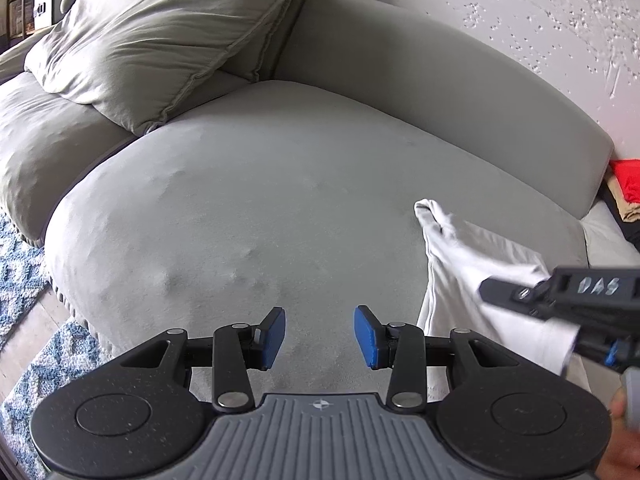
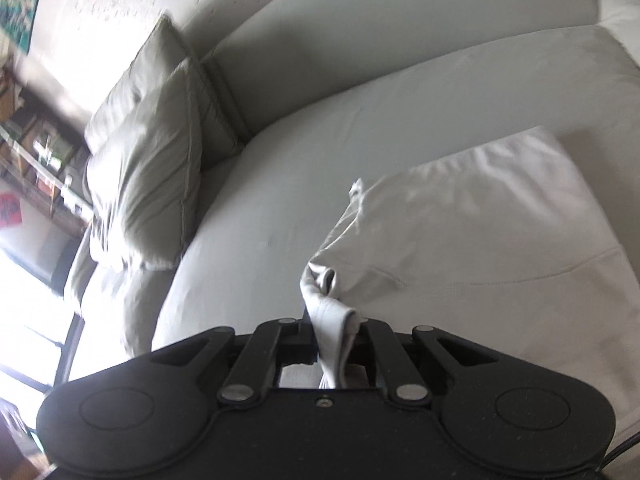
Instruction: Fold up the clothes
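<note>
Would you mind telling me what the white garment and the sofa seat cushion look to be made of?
White garment: looks like soft knit cotton, matt; it bunches into soft folds where the right gripper pinches it, and a stitched seam shows. Sofa seat cushion: probably a short-napped velvet or microsuede in grey; its surface shows faint shading and small dimples. Neither fibre is certain.

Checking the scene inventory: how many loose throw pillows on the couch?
1: a grey-green fabric throw pillow propped in the grey couch corner, apart from the white garment. Others may be out of frame.
</note>
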Tool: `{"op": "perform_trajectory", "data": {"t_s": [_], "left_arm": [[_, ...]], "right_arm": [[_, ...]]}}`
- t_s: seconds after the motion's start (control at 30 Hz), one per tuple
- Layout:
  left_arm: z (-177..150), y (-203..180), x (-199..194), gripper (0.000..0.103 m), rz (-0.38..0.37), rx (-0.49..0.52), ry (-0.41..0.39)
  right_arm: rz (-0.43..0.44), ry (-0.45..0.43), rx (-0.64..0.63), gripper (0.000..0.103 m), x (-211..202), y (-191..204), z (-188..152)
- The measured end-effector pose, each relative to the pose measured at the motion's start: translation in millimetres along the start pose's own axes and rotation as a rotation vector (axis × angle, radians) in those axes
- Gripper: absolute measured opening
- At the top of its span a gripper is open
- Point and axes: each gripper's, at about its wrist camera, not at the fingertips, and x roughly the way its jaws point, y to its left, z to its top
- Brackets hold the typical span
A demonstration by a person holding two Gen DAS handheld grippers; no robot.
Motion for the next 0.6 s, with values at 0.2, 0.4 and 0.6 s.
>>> {"op": "perform_trajectory", "data": {"t_s": [0.2,0.4,0.6], "left_arm": [[-0.8,0.0,-3.2,0.039,0.001,-0.007,-0.008],[-0.3,-6.4,1.7,0.036,-0.025,0.011,0.016],[-0.7,-68.2,13.5,0.007,-0.146,0.273,0.041]], "right_arm": [[0.16,0.082,-0.079,0.041,-18.2,-5.0,-2.6],[0.096,-0.023,-0.074,0.038,-88.0,-55.7,7.7],[-0.093,-0.053,-0.181,0.017,-106.9,-97.2,-4.8]]}}
